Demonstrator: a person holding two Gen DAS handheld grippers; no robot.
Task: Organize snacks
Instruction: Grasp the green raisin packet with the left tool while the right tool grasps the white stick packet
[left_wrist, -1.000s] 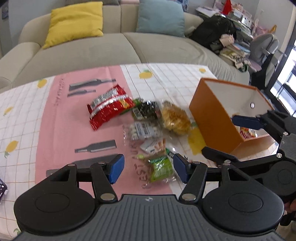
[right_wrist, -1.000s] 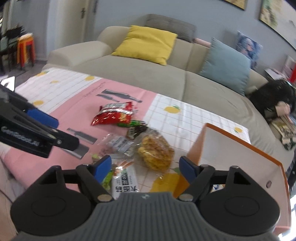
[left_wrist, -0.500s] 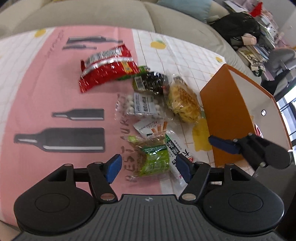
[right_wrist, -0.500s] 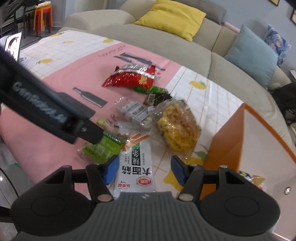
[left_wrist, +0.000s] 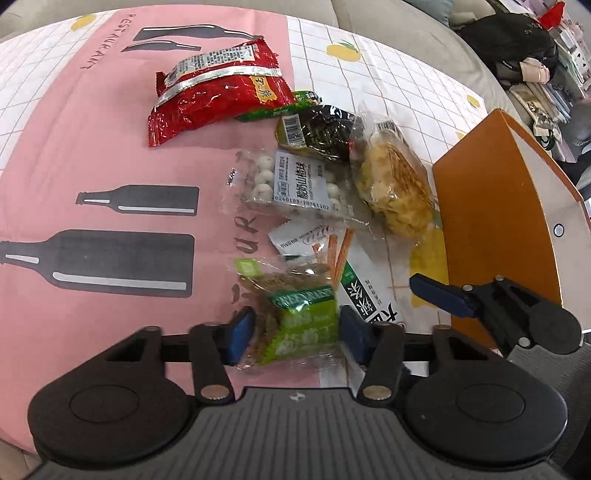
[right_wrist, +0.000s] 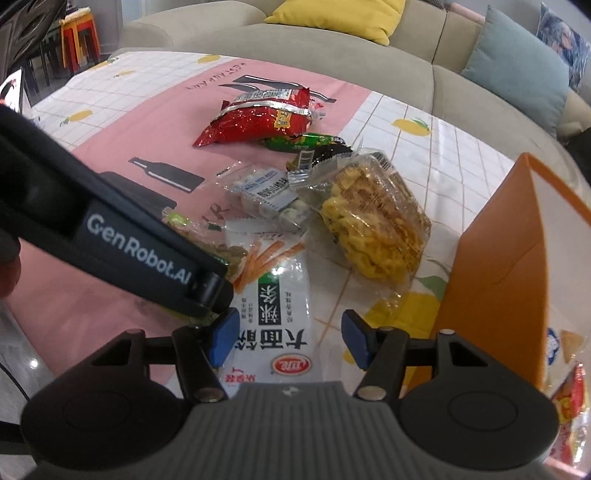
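The left hand-held gripper (left_wrist: 295, 332) is spread around the green snack packet (left_wrist: 301, 325) on the counter (left_wrist: 92, 147), its pads beside it. The right hand-held gripper (right_wrist: 286, 338) is spread over the white noodle packet (right_wrist: 275, 310), near the orange box (right_wrist: 498, 280).

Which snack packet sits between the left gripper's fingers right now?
The green packet, nearest the table edge. It alone lies between the open left gripper's blue pads; the white noodle packet beside it lies between the right gripper's instead.

Beige sofa (right_wrist: 332, 55) — yellow cushion (right_wrist: 343, 13), blue cushion (right_wrist: 517, 79).
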